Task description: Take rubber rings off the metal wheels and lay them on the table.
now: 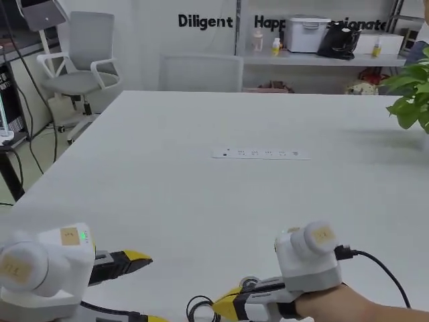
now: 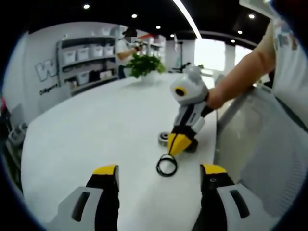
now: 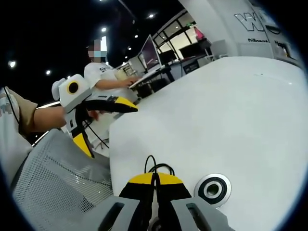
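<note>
Two grippers sit low in the head view: the left gripper (image 1: 142, 288) gapes empty, and the right gripper (image 1: 224, 306) touches a black ring (image 1: 192, 306) on the table (image 1: 201, 201). A power strip (image 1: 261, 154) lies well apart.

In the left gripper view the ring lies flat, with a wheel (image 2: 164, 138) just behind it.

In the right gripper view the jaws are closed at the ring's edge; I cannot tell whether they pinch it. The ring seems to be in the middle of being laid down. The next move would be to let go, then go to the wheel. Nothing stands in the way.

Rubber ring (image 1: 199, 308) cut by the head view's lower edge, metal wheel (image 1: 250, 282) half hidden behind right claw (image 1: 222, 304), wall lettering (image 1: 269, 23) partly covered by storage box (image 1: 307, 33), far words unreadable.
</note>
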A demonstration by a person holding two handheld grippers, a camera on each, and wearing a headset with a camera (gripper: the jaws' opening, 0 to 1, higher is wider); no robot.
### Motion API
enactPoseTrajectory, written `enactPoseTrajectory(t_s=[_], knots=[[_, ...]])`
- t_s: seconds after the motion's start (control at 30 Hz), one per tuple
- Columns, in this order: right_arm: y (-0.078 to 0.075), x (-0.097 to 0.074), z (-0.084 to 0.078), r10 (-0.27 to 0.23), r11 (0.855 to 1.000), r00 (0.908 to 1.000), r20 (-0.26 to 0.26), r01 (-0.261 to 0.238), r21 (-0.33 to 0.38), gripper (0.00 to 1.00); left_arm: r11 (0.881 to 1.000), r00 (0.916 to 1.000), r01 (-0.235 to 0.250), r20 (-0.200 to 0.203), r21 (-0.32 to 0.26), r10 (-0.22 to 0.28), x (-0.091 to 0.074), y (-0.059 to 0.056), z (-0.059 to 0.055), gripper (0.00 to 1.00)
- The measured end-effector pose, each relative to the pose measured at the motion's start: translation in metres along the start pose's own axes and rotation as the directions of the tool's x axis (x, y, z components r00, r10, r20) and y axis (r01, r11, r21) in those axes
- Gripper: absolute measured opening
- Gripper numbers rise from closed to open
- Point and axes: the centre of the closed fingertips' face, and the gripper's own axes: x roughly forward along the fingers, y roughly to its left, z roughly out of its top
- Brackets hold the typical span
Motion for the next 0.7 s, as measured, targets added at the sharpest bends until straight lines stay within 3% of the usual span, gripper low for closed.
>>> enactPoseTrajectory(t_s=[0.4, 0.7], knots=[[-0.004, 0.001, -0.007, -0.034, 0.999, 0.9989, -0.032, 0.033, -0.029, 0.0, 1.0, 0.9999, 0.007, -0.013, 0.002, -0.007, 0.001, -0.003, -0.003, 0.69], [-0.005, 0.001, -0.011, -0.062, 0.994, 0.9963, -0.059, 0.056, -0.096, 0.08, 1.0, 0.9997, 0.008, -0.021, -0.004, -0.008, 0.001, -0.002, -0.006, 0.69]])
